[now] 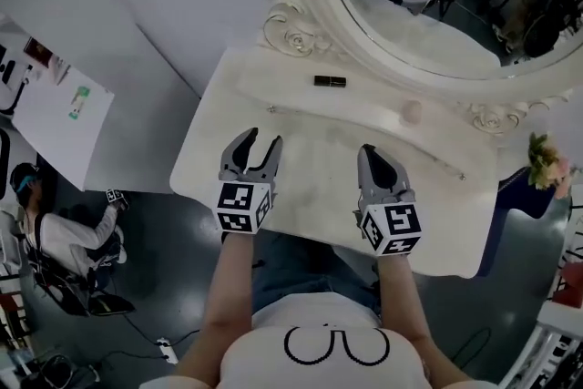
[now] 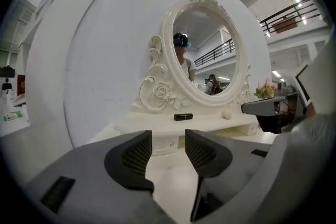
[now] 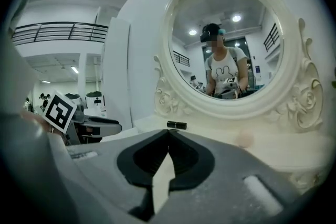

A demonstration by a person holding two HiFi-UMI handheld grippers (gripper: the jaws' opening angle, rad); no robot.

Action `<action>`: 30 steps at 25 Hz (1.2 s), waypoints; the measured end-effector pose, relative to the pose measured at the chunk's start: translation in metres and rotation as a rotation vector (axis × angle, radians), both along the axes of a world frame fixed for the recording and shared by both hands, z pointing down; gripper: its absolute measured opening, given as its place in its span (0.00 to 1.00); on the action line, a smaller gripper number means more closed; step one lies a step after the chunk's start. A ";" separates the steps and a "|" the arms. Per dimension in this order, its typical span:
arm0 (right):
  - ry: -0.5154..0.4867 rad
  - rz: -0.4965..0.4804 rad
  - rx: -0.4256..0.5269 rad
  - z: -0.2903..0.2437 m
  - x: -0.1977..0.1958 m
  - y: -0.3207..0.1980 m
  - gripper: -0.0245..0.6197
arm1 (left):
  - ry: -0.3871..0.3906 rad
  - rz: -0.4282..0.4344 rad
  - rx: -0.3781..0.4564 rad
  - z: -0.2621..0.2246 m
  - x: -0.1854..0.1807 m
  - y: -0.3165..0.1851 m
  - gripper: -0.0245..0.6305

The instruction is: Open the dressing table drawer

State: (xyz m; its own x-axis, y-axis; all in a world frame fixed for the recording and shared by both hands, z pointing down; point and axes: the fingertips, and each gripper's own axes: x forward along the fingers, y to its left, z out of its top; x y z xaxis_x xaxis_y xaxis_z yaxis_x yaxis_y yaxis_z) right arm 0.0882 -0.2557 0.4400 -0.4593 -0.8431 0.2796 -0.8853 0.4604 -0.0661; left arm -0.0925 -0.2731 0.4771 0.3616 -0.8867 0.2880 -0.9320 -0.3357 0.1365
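I am holding both grippers over the table [image 1: 305,191], pointing them toward the mirror [image 1: 428,23]. The left gripper [image 1: 258,148] is standing with its jaws wide apart and nothing between the pads. The right gripper [image 1: 378,161] is showing its jaw tips pressed together, and it is holding nothing.

I am looking for the drawer under the shelf [image 1: 364,125] at the foot of the mirror, where a black tube [image 1: 330,81] is lying. From the head view I cannot make out any drawer. In the left gripper view a small white front [image 2: 167,145] is sitting below the shelf edge, straight ahead through the gap of the open jaws. I am taking that for the drawer, though its knob is too small for me to tell.

The shelf edge is running crosswise to both grippers, left to right across the table. So the drawer is lying ahead of the left gripper and apart from it, not yet touched. I am judging the left the better placed, being open and already lined up on that front.
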 end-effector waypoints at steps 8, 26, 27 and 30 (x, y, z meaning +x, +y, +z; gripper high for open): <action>0.020 0.135 -0.159 0.060 0.008 -0.013 0.03 | -0.056 0.074 -0.156 0.076 -0.004 -0.042 0.33; 0.091 0.168 -0.228 0.085 -0.008 -0.013 0.03 | -0.138 0.063 -0.226 0.114 -0.011 -0.091 0.18; 0.095 0.165 -0.227 0.085 -0.009 -0.012 0.03 | -0.137 0.064 -0.230 0.114 -0.010 -0.092 0.17; 0.097 0.171 -0.227 0.086 -0.009 -0.010 0.03 | -0.132 0.065 -0.245 0.115 -0.010 -0.089 0.17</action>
